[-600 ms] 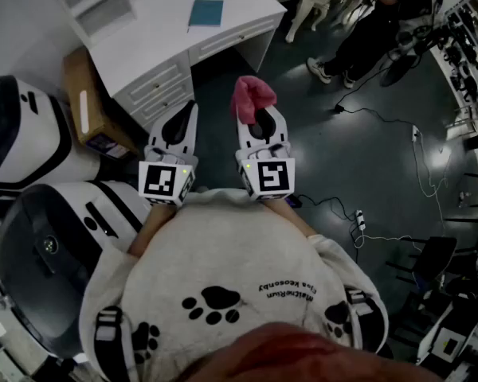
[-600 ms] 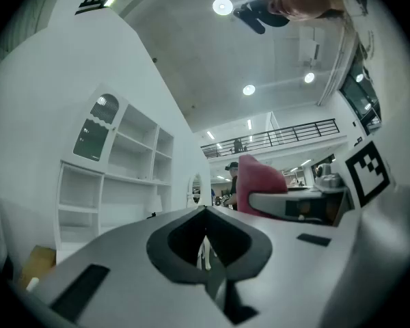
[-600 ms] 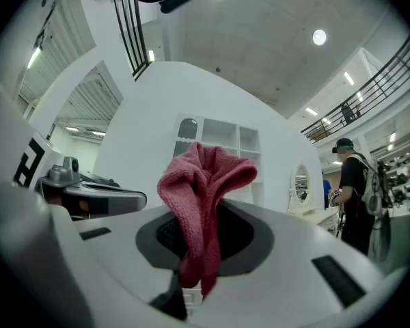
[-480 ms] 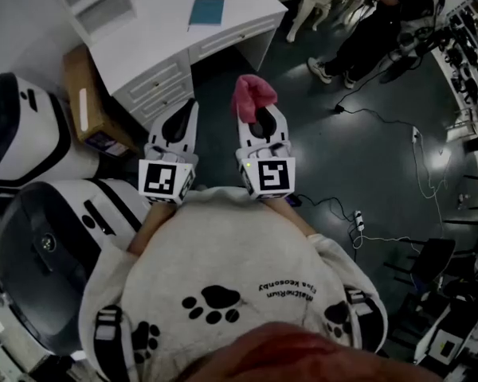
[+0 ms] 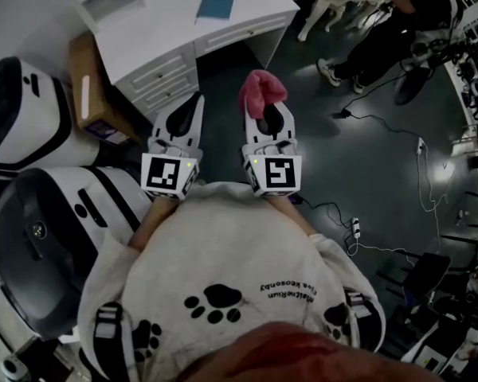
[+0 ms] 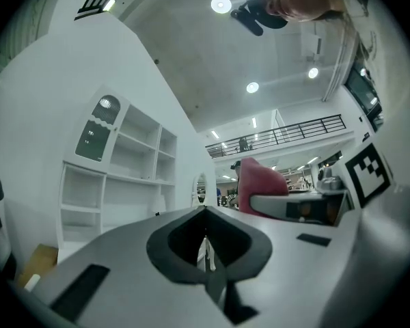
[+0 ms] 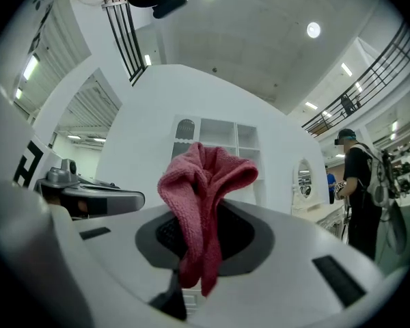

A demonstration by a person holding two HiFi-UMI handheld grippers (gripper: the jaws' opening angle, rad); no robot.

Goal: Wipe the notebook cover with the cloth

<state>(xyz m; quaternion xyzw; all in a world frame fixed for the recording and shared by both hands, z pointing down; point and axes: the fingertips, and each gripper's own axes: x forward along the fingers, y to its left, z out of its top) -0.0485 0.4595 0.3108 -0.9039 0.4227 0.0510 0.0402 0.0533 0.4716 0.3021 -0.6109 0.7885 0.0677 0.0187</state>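
Observation:
A teal notebook [image 5: 215,5] lies flat on the white desk [image 5: 163,30] far ahead in the head view. Both grippers are held close to the person's chest, well short of the desk. My right gripper [image 5: 265,106] is shut on a pink cloth [image 5: 260,89], whose bunched folds stick out past the jaw tips; in the right gripper view the cloth [image 7: 203,203] hangs between the closed jaws. My left gripper [image 5: 193,103] is shut with nothing in it, its jaw tips meeting in the left gripper view [image 6: 206,214], where the cloth [image 6: 260,184] shows to the right.
The desk has drawers [image 5: 163,82] facing me. A cardboard box [image 5: 92,86] stands left of it. Large white and black machines [image 5: 40,229] crowd the left. A person in black [image 5: 394,30] stands at the upper right. Cables and a power strip [image 5: 354,231] lie on the dark floor.
The desk and floor have shifted a little up and right in the head view. Both grippers stay together in front of the chest, the right one still holding the cloth.

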